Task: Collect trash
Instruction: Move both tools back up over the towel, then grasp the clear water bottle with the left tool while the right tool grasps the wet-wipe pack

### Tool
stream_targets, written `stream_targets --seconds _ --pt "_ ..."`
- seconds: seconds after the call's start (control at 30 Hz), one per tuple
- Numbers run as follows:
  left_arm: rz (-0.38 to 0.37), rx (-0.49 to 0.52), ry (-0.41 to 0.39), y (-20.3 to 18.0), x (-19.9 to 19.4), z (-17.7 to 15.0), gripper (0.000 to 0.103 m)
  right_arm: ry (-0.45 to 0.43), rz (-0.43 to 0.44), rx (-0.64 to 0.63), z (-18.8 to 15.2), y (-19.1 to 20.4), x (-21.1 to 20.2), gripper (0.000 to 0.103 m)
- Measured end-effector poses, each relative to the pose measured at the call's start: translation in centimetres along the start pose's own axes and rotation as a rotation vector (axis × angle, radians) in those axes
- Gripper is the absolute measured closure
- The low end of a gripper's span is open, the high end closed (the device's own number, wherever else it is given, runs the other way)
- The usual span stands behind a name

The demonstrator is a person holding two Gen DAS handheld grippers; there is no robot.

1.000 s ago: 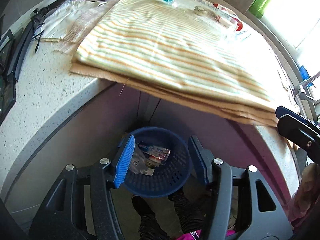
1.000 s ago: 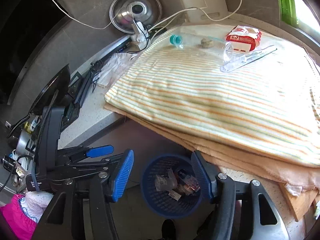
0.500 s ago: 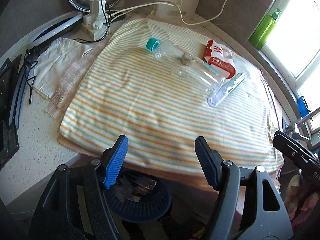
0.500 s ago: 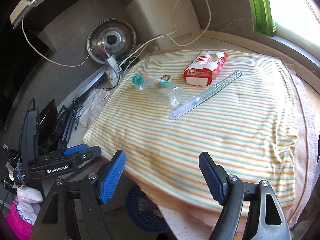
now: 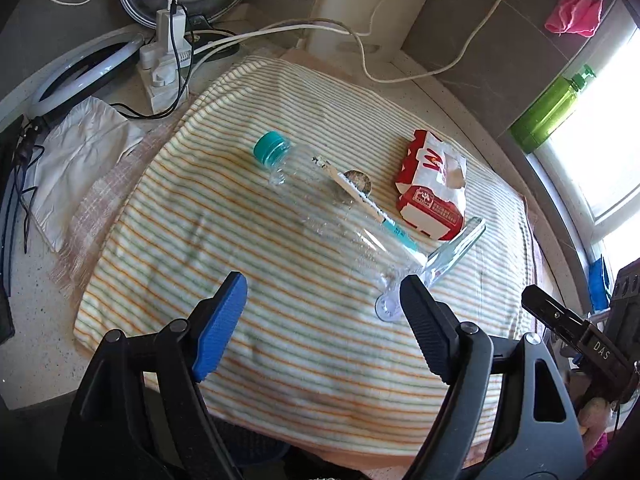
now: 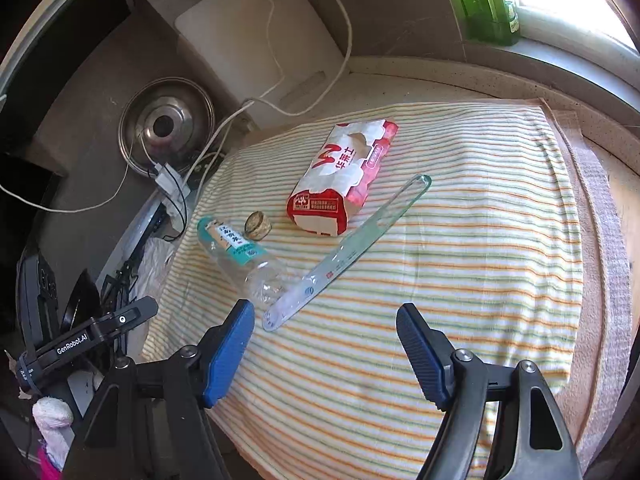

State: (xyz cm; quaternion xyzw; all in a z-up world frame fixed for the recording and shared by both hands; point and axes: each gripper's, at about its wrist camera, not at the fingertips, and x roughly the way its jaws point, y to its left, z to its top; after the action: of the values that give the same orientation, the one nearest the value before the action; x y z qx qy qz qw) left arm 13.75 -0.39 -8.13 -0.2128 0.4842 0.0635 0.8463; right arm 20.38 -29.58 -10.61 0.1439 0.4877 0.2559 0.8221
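Both tongs hang empty over the striped cloth (image 6: 460, 280) on the bench: the left tongs (image 5: 324, 324) opening, the right tongs (image 6: 324, 344) wide. Ahead lie a bottle (image 6: 240, 256), a ruler (image 6: 348, 252) and a tissue pack (image 6: 340, 176).

**Right gripper hanging over the striped towel**

The right gripper (image 6: 326, 344) is hovering with its jaws spread and nothing between them, above the near part of the striped towel (image 6: 460, 280) that is covering the desk (image 6: 440, 92). On the towel, a clear ruler (image 6: 344, 256) is lying beside an empty plastic bottle (image 6: 240, 256). Farther back on the towel, a red tissue pack (image 6: 340, 180) is sitting near a small brown cap (image 6: 258, 224).
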Motion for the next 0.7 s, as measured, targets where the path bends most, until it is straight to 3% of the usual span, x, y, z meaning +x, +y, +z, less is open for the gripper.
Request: stream_targets --seconds 0.37,0.7 --pt "0.026 -0.124 0.04 -1.2 3.4 3.9 0.022 0.003 0.034 0.044 7.0 -2.2 2.8 0.027" --pt "0.084 -0.237 0.085 -0.6 7.2 5.3 0.022 0.062 0.022 0.018 9.4 -3.0 7.0 0.029"
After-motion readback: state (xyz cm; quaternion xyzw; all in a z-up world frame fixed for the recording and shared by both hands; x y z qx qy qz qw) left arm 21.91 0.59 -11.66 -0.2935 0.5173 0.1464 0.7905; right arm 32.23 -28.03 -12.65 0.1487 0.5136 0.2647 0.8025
